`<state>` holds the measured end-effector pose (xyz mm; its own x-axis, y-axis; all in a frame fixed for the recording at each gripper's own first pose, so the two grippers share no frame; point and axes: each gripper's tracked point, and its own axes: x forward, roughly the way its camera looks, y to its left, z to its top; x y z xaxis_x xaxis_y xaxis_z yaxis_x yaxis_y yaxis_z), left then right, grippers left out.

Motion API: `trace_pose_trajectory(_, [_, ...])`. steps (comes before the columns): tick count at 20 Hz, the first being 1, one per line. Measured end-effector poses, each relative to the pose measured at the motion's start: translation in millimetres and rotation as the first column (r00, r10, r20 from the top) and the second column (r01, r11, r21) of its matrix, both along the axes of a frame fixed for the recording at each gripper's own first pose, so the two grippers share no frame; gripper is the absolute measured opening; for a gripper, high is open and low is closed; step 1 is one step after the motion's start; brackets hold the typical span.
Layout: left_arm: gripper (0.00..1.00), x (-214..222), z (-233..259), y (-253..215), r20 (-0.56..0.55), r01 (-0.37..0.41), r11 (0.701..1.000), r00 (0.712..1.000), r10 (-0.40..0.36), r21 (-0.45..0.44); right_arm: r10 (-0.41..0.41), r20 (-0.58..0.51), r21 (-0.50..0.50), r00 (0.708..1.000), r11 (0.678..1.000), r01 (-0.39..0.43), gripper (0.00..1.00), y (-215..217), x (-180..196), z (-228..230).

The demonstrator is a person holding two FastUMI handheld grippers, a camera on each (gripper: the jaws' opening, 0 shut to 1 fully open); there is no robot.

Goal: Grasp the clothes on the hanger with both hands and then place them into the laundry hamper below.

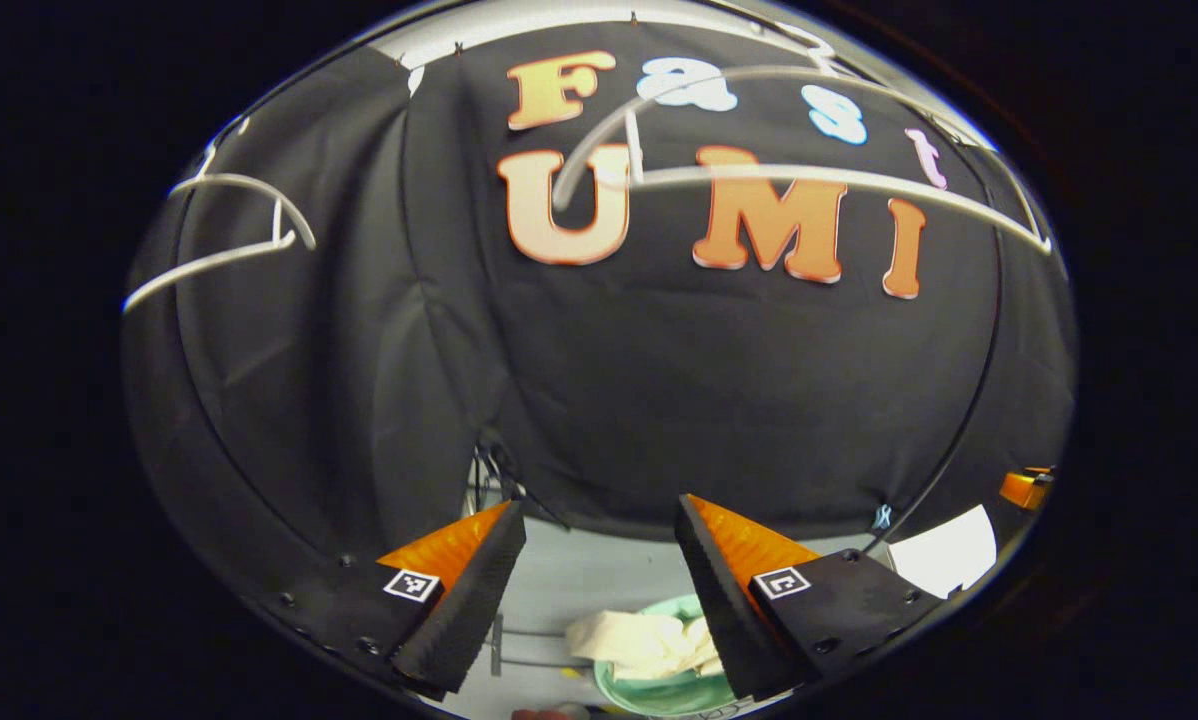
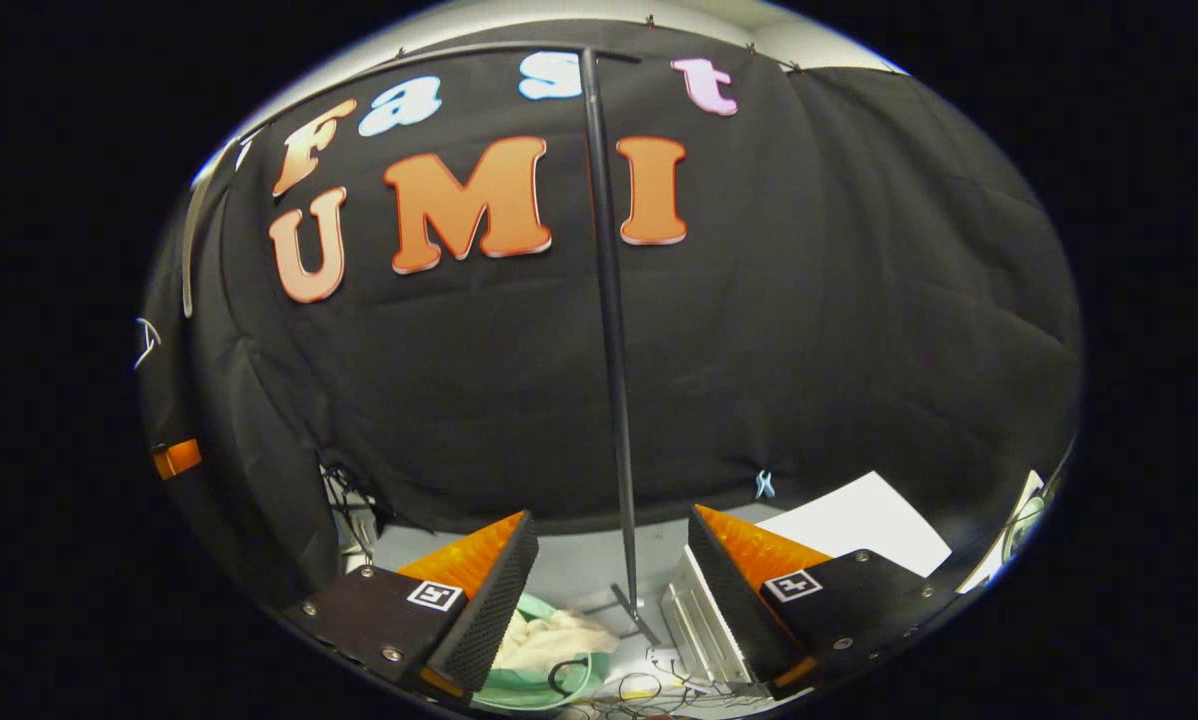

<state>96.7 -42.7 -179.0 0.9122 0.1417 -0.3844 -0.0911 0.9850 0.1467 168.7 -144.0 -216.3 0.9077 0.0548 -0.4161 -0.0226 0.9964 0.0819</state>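
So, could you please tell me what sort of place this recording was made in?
It looks like a staged recording booth, not a home: a black cloth wall as backdrop, bare white hangers on a stand with a dark upright pole, and loose cables on the floor beside a green laundry hamper holding pale clothes.

A staged recording booth set up as a laundry corner: wrinkled black cloth drapes the back wall, clipped along its top edge. Bare white plastic hangers hang from a thin dark metal clothes-rack pole. Below, a pale green round laundry hamper holds cream-coloured clothes, beside loose cables and a white sheet of paper on the pale floor.
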Motion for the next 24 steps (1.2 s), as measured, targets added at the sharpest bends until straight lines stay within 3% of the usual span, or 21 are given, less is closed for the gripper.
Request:
trace_pose_trajectory(4, [0.98, 17, 74, -7, 0.148, 0.011, 1.0, 0.989, -0.011, -0.004, -0.022, 0.146, 0.005, 0.989, 1.0, 0.021, 0.94, -12, 7, 82])
trace_pose_trajectory(10, [0.98, 20, 171, -16, 0.31, 0.042, 0.999, 0.95, -0.03, -0.033, -0.04, 0.314, 0.051, 0.949, 0.998, 0.025, 0.93, -20, -14, 175])
trace_pose_trajectory(11, [0.99, 20, 180, -16, 0.323, 0.048, 0.998, 0.946, -0.031, -0.043, -0.04, 0.329, 0.05, 0.943, 0.998, 0.025, 0.93, -19, -17, 184])
trace_pose_trajectory(12, [0.98, 19, 190, -17, 0.339, 0.054, 0.998, 0.94, -0.036, -0.043, -0.042, 0.342, 0.044, 0.939, 0.999, 0.029, 1.0, -19, -20, 192])
trace_pose_trajectory(13, [1.0, 15, 203, -17, 0.354, 0.054, 0.998, 0.935, -0.038, -0.036, -0.044, 0.355, 0.035, 0.934, 0.999, 0.034, 0.93, -22, -25, 197])
trace_pose_trajectory(14, [0.95, 14, 209, -15, 0.357, 0.05, 0.998, 0.933, -0.038, -0.027, -0.045, 0.367, 0.027, 0.929, 0.999, 0.037, 0.93, -24, -27, 203])
trace_pose_trajectory(16, [0.95, 11, 218, -13, 0.366, 0.044, 0.999, 0.93, -0.037, -0.012, -0.042, 0.385, 0.021, 0.922, 0.999, 0.036, 0.93, -25, -30, 211])
trace_pose_trajectory(17, [0.95, 9, 221, -15, 0.375, 0.045, 0.999, 0.926, -0.038, -0.009, -0.04, 0.391, 0.021, 0.92, 0.999, 0.035, 1.0, -26, -33, 213])
trace_pose_trajectory(18, [0.95, 7, 223, -16, 0.379, 0.045, 0.999, 0.925, -0.038, -0.009, -0.039, 0.395, 0.02, 0.918, 0.999, 0.034, 0.93, -25, -34, 214])
trace_pose_trajectory(24, [0.95, 2, 229, -12, 0.395, 0.026, 0.999, 0.919, -0.016, -0.022, -0.027, 0.395, 0.0, 0.918, 1.0, 0.029, 0.93, -30, -40, 220])
